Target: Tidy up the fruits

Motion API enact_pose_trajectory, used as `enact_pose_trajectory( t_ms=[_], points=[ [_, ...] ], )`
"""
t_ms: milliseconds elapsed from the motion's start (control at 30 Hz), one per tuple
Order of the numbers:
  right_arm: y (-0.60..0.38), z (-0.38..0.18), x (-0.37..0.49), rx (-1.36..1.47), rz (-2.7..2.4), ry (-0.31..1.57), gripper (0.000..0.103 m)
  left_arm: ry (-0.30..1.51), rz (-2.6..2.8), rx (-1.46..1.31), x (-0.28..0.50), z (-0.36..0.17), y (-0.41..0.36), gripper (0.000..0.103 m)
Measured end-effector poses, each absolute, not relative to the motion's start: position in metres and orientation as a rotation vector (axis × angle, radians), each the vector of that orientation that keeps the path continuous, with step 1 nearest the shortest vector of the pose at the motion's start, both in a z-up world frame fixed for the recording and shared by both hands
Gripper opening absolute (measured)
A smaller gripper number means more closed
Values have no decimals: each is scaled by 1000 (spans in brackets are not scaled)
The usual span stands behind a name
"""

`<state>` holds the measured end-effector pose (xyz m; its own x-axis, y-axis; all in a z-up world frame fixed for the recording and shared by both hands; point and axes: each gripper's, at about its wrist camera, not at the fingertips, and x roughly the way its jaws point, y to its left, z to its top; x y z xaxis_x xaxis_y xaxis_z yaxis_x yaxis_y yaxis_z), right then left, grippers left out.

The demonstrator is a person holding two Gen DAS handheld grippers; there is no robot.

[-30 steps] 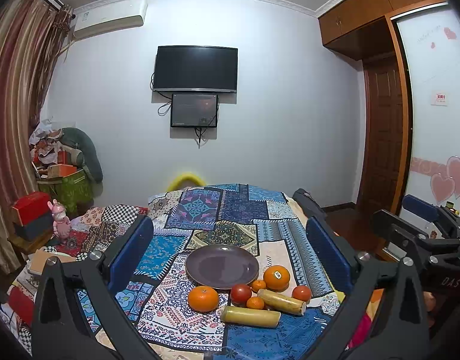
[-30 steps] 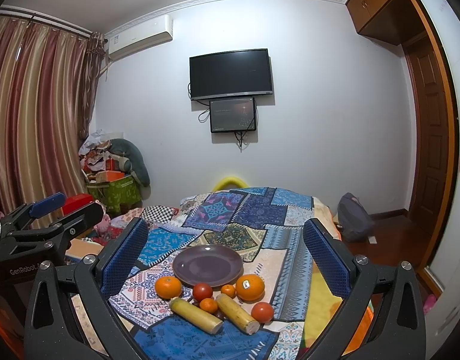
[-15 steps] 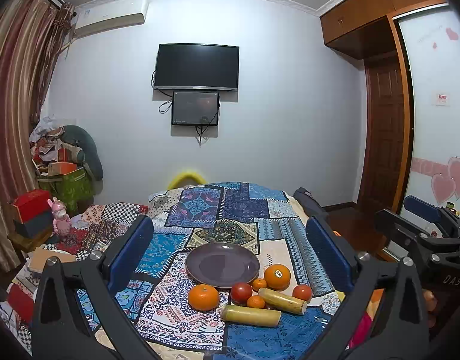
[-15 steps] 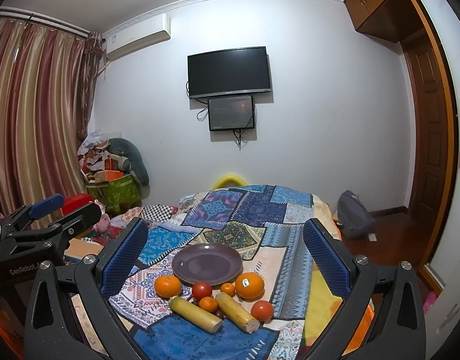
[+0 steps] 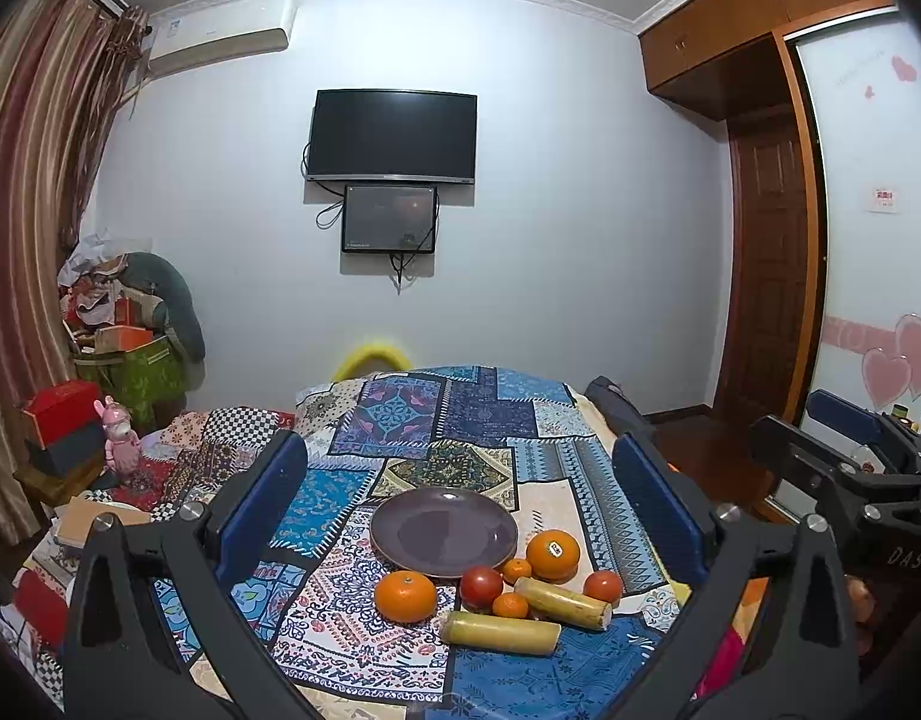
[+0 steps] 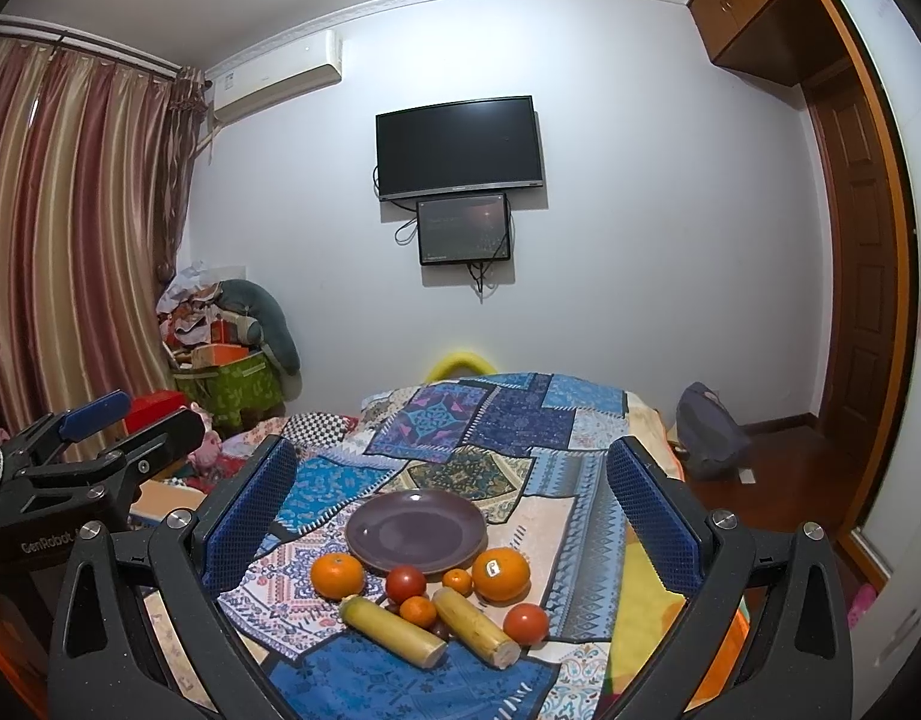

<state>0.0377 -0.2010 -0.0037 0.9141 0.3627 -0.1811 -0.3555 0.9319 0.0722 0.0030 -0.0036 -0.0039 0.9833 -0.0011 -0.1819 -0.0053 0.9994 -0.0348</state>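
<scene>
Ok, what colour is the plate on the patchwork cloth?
Dark purple plate, glossy and plain; clearest in the right wrist view.

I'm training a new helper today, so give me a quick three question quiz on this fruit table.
1. True or false: the plate already holds fruit.
2. Multiple choice: the orange with a sticker lies A) on the plate, B) on the cloth right of the plate, C) in a claw.
3. Fill in: both the left claw and the right claw are ____ and hold nothing.

Key: 1 false, the plate is bare and all fruit lies on the cloth in front of it. 2 B. 3 open.
</scene>
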Motion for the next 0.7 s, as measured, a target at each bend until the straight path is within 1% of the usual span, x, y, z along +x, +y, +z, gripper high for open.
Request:
enact_pose_trajectory(
  t_ms=[567, 700],
  points=[
    [-202, -5, 38, 38, 372, 194, 103, 186, -3, -42, 5, -5, -4, 103],
    [-202, -9, 44, 36, 385, 219, 103, 194, -3, -37, 8, -6, -3, 103]
  ],
)
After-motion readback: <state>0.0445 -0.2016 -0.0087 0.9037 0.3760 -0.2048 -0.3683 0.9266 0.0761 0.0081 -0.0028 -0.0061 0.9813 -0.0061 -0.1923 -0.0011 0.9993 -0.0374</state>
